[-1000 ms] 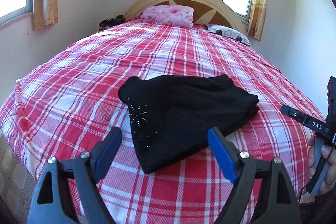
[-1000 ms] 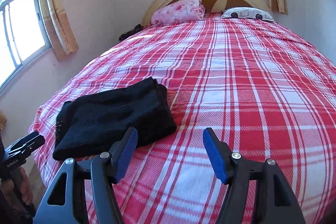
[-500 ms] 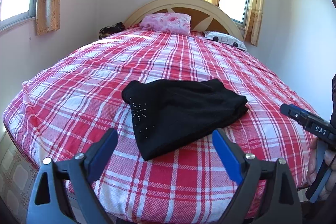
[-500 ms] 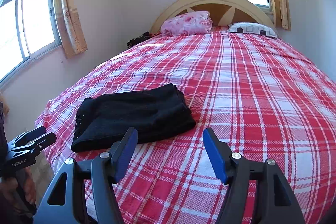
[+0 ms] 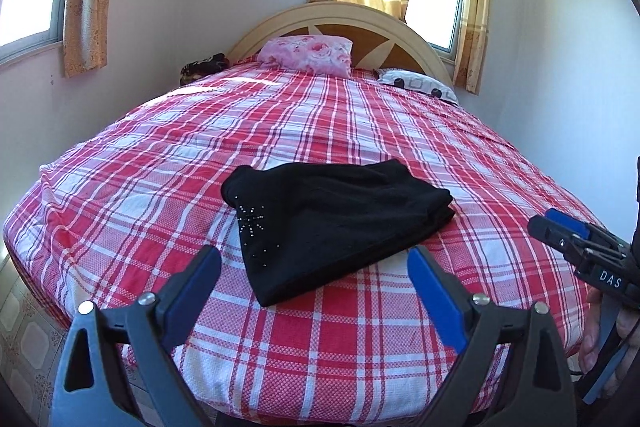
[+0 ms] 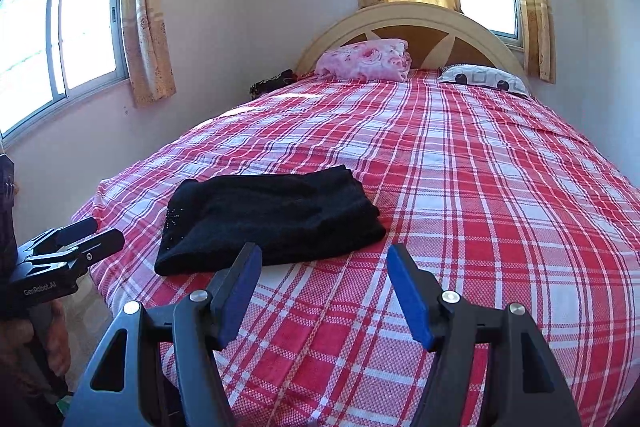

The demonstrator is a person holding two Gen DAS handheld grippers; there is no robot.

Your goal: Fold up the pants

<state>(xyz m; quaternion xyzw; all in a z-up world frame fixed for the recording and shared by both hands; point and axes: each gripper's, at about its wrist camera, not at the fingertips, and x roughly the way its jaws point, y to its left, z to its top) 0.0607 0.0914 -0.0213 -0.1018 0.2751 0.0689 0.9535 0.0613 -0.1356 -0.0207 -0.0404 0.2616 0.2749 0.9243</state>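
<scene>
We hold the left gripper (image 5: 314,277) and right gripper (image 6: 324,273) off the bed's (image 5: 360,123) foot, jaws wide, gripping nothing. Folded black pants (image 5: 336,223) lie ahead on the bedspread. Housings read "DAS" and "GenRobot.AI".

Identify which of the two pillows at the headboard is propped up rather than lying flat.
The pink floral pillow, left of the middle, leans against the headboard. The white pillow with dark dots, to its right, lies flat on the checked bedspread.
</scene>
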